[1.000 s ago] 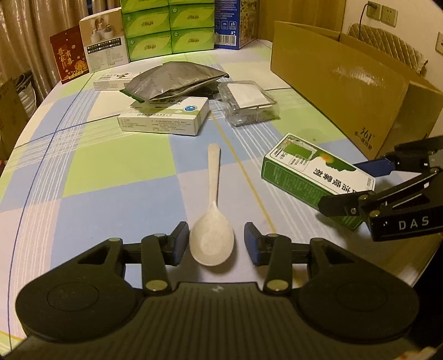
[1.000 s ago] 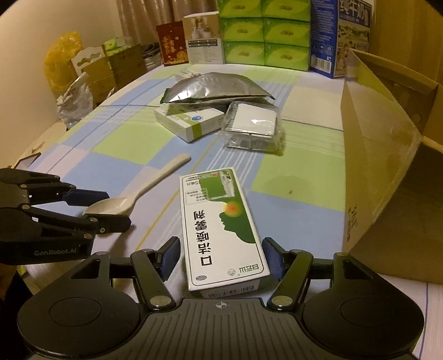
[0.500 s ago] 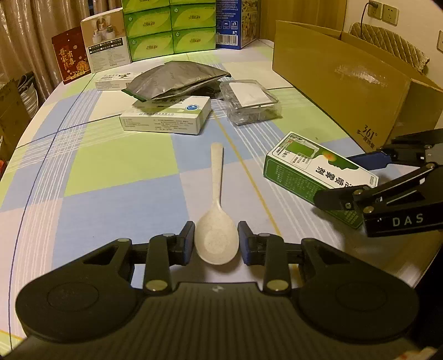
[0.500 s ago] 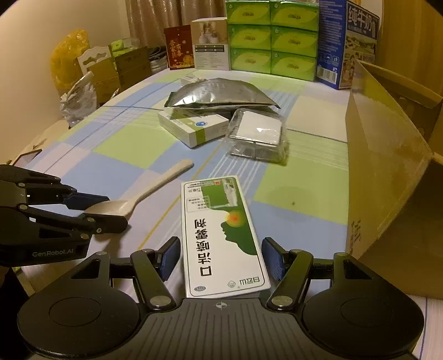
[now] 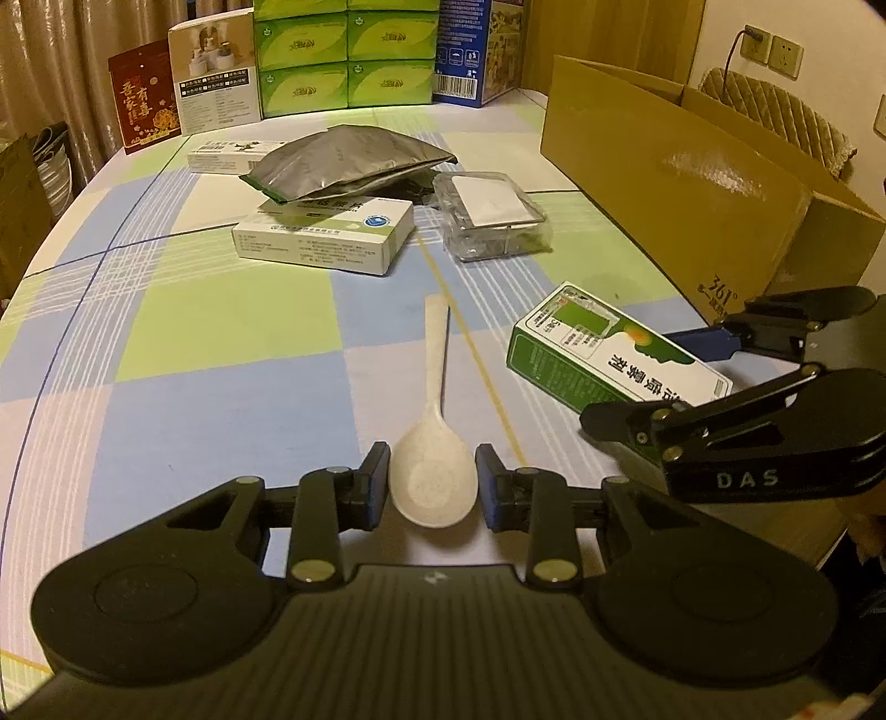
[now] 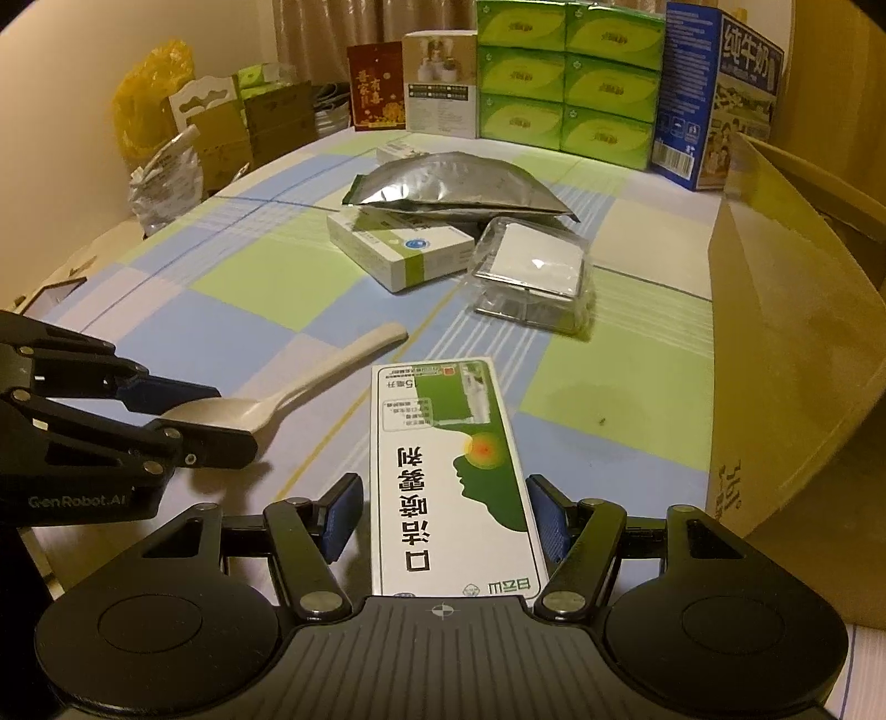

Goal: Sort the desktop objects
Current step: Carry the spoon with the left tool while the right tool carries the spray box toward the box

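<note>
I read "DAS" on the right gripper (image 5: 714,387) body, "GenRobot.AI" on the left gripper (image 6: 183,415). Cardboard box (image 5: 675,188) at the surface's right edge: "361°". Green-white carton (image 6: 454,476): "口洁喷雾剂", "白云山", "5毫升". Blue carton (image 6: 714,94) at far edge: "纯牛奶". Other pkg text too small.

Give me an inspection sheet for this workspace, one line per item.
Surface: checked tablecloth, flat.
Job's things: spoon between the left claw's fingers; green spray box between the right claw's fingers.
Clutter: foil pouch on white medicine box; clear plastic container beside them.
Claws: both open, straddling their items.
Cables: one at the wall socket.
Surroundings: open cardboard box; stacked tissue boxes.
</note>
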The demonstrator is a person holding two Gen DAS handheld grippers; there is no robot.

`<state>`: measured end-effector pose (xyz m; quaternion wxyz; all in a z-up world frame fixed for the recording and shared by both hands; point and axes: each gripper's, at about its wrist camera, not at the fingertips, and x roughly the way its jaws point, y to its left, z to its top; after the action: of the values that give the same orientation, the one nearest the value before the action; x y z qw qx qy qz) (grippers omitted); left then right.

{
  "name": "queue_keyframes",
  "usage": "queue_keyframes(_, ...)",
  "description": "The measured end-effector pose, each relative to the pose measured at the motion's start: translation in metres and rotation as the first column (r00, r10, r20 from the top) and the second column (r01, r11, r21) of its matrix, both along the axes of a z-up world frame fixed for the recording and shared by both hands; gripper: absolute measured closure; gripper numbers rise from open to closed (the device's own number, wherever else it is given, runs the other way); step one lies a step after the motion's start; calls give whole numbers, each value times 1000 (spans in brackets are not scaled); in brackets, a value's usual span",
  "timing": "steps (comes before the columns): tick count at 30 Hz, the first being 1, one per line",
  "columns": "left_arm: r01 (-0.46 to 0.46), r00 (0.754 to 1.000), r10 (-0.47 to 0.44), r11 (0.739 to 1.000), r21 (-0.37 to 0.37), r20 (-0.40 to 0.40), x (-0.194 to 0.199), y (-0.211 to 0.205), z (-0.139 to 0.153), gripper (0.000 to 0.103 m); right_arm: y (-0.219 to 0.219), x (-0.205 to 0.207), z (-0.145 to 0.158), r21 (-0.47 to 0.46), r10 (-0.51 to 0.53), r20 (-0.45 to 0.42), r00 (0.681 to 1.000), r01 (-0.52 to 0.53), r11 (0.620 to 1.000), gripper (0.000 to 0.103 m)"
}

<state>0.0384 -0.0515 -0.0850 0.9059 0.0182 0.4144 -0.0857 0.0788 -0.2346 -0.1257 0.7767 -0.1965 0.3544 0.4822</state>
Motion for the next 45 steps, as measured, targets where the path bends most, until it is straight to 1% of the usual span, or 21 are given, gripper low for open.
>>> queue_keyframes(1,-2,1000,2,1000,-2,1,0,0,0,76,1,0,-1,-4,0,-1,1000,0,1000,41)
queue_keyframes(3,-4,1000,4,1000,-3,1,0,0,1,76,1,-1,-2,-13,-1,-1,1000,1,1000,49)
queue_keyframes(11,-9,1000,9,1000,-18,7,-2,-3,5,76,-4,-6,4,-7,-11,2,1000,11,1000,50)
queue_keyframes(26,-20,999,22,999,-42,48,-7,-10,30,76,-20,-11,34,51,-74,19,997,73,996,50)
queue_keyframes(35,-21,996,25,998,-51,82,-8,-18,53,76,-30,-13,63,102,-111,55,992,105,989,50)
queue_keyframes(45,6,991,3,998,-67,134,-6,-36,86,76,-44,-11,111,184,-159,113,981,137,973,50)
